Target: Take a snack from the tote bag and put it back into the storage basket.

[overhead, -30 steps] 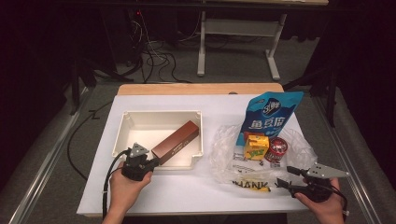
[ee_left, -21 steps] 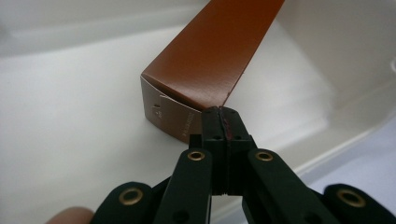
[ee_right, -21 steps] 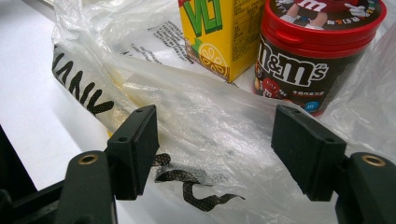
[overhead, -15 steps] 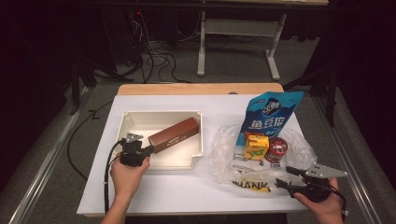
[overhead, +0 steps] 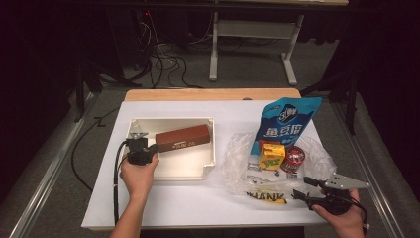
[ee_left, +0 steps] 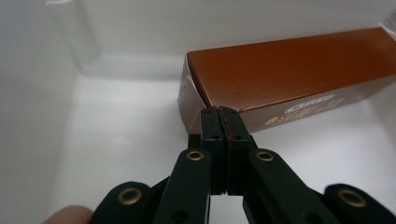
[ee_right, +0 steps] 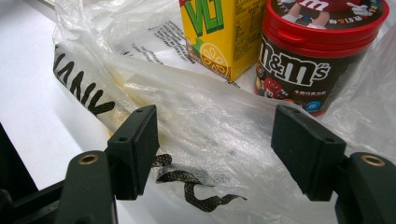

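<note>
Left hand-held gripper [overhead: 148, 148]: sitting at the left of the high view, over the left end of the white tray; its jaws are pressing flat together with nothing between them, their tips touching the near left corner of the brown box in the left gripper view.
White tray [overhead: 208, 163]: lying left of centre on the white bench [overhead: 198, 203].
Brown box [overhead: 183, 138]: lying lengthwise inside the tray, stretching from the gripper tips toward the tray's upper right.
Clear plastic bag [overhead: 237, 168]: spreading right of centre, printed with black letters.
Blue snack pouch [overhead: 282, 124]: standing behind the bag.
Yellow drink carton [overhead: 272, 156]: standing on the bag, just beside the M&M's tub [overhead: 293, 159].
Right hand-held gripper [overhead: 306, 187]: resting at the lower right, jaws standing apart and released, with crumpled bag plastic lying between them.
</note>
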A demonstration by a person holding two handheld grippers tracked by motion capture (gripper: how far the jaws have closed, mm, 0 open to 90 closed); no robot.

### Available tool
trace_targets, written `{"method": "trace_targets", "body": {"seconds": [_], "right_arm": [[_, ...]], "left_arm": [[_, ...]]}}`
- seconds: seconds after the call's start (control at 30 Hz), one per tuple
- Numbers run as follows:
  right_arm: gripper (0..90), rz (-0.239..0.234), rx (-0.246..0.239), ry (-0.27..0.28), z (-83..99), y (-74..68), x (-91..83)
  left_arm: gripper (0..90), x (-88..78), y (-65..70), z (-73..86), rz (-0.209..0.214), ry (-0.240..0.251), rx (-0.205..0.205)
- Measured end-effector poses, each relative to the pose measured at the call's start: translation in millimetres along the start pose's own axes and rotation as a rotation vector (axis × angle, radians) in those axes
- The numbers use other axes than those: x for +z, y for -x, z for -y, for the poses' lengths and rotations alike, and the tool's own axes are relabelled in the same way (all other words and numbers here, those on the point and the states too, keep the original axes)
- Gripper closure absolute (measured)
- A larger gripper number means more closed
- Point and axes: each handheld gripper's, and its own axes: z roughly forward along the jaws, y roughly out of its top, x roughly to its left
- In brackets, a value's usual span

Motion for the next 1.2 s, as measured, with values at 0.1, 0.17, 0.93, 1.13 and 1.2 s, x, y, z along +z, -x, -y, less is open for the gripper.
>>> {"method": "trace_targets", "body": {"seconds": [0.1,0.17,0.93,1.13,1.2], "right_arm": [[32.6,-0.001,0.003,0.002,0.3,0.3,0.1],[32.6,-0.001,0.004,0.001,0.4,0.1,0.2],[34.1,-0.007,0.0,-0.006,0.5,-0.4,0.9],[34.1,-0.006,0.004,-0.002,1.1,0.4,0.5],[34.6,-0.008,0.003,-0.002,1.2,0.5,0.5]], "left_arm": [[89.9,4.6,-2.0,-3.3,-0.013,0.01,-0.024],[89.7,7.5,-1.6,-6.4,-0.029,0.012,-0.033],[80.0,23.4,2.1,-22.3,-0.077,0.061,-0.069],[74.9,19.8,3.4,-13.5,-0.073,0.073,-0.045],[73.0,16.6,7.1,-8.8,-0.089,0.076,0.003]]}}
